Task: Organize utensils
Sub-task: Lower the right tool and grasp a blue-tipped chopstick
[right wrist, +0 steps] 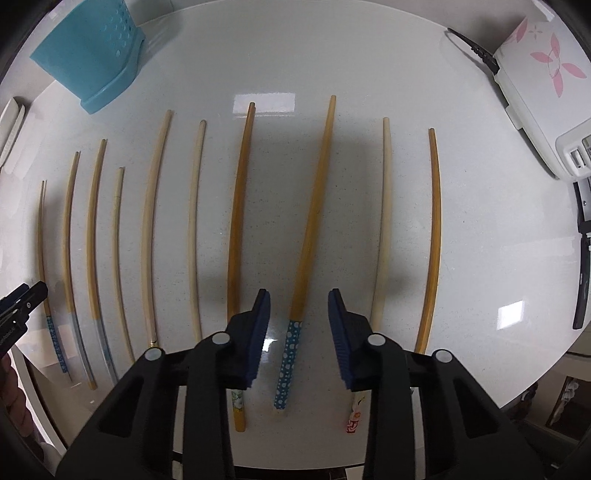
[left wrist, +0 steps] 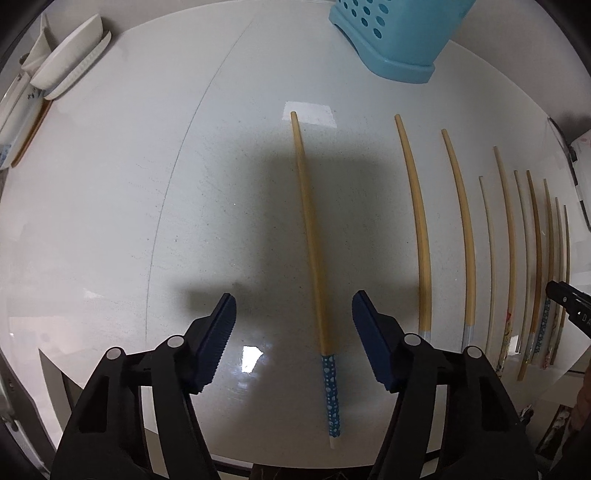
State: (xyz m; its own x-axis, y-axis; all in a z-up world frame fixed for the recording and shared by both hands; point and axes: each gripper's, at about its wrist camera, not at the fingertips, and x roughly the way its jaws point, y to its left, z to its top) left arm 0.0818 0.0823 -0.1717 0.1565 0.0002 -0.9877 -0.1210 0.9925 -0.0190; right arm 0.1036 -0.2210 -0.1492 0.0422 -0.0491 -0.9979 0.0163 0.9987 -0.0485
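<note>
Both grippers, left (left wrist: 293,321) and right (right wrist: 299,319), gaped wide, each straddling a blue-dotted chopstick (left wrist: 314,258) (right wrist: 308,236). The holder (left wrist: 391,33) stood at 12 o'clock. Likely step: matching this pair; next, closing on the handles.

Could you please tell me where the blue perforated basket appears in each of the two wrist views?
Left wrist: blue perforated basket at the top edge, right of centre, beyond the chopsticks.
Right wrist: the basket in the top-left corner.
Shared landmark: the row of chopsticks lying on the white table.
</note>
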